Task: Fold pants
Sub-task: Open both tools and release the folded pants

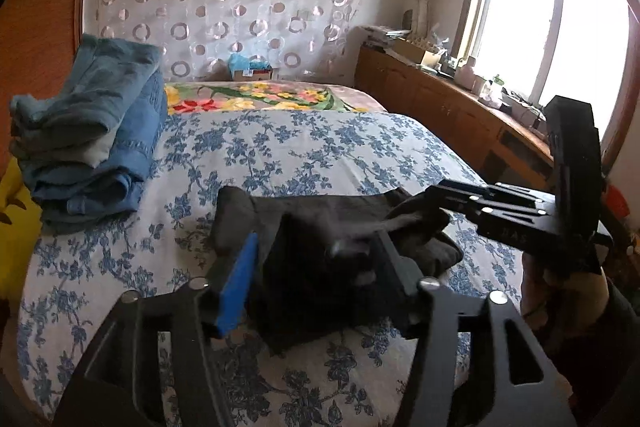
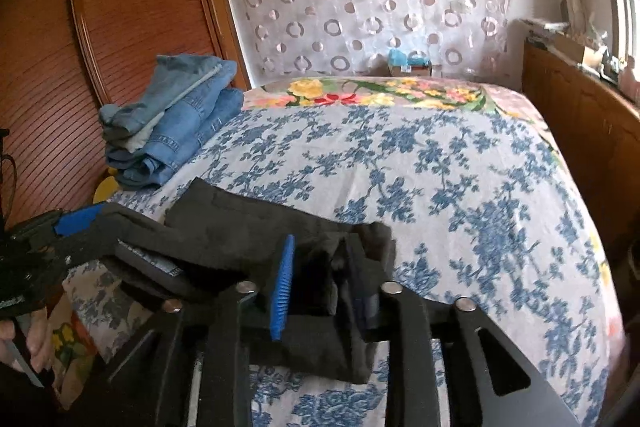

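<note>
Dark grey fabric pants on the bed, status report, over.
Left claw and right claw both gripping the dark grey fabric pants, partly folded on the floral bedsheet. Folded blue jeans stack off left, clear.

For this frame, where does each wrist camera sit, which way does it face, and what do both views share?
Left wrist: on the left gripper, looking along the bed toward the curtain; fingers around the dark pants; right gripper and hand at right.
Right wrist: on the right gripper, same heading; left gripper and hand at left.
Shared: pants, folded jeans stack, floral bedsheet.
</note>
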### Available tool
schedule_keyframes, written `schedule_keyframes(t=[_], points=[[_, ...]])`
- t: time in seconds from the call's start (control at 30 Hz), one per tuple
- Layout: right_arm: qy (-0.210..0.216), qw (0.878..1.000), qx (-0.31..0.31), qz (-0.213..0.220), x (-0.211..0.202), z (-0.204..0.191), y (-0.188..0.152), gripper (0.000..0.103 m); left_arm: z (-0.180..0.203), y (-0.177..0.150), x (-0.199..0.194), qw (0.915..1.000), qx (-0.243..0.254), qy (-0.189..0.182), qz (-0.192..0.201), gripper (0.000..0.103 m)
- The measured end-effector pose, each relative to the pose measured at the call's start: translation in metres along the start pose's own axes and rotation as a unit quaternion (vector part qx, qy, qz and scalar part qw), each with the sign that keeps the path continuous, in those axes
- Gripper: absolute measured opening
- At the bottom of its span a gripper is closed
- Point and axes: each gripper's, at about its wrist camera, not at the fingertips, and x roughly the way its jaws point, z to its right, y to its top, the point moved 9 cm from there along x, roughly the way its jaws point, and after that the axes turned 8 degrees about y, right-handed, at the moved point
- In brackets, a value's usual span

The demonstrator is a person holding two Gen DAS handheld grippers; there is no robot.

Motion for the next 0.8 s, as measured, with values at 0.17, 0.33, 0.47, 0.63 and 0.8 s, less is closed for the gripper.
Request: schedule_keyframes(t=[0.17, 0.33, 0.47, 0.63, 0.8], points=[[-0.008, 1.000, -0.009, -0.004, -0.014, 0.009, -0.006, 0.038, -0.006, -0.011, -0.003, 0.9999, 0.005, 0.008, -0.008, 0.071], [0.005, 1.000, 0.002, -0.016, -0.026, 0.018, -0.024, 0.038, -0.007, -0.033, 0.005, 0.9986, 0.033, 0.024, -0.034, 0.071], [0.008, 0.999, -0.005, -0.039, -0.022, 0.018, -0.034, 0.038, -0.010, -0.043, 0.017, 0.9978, 0.030, 0.025, -0.054, 0.071], [0.019, 0.998, -0.011, -0.063, -0.012, 0.012, -0.045, 0.038, -0.007, -0.048, 0.026, 0.9971, 0.034, 0.019, -0.066, 0.056], [0.010, 0.995, -0.012, -0.095, 0.002, 0.014, -0.053, 0.038, -0.006, -0.054, 0.036, 0.9958, 0.039, 0.024, -0.079, 0.052]])
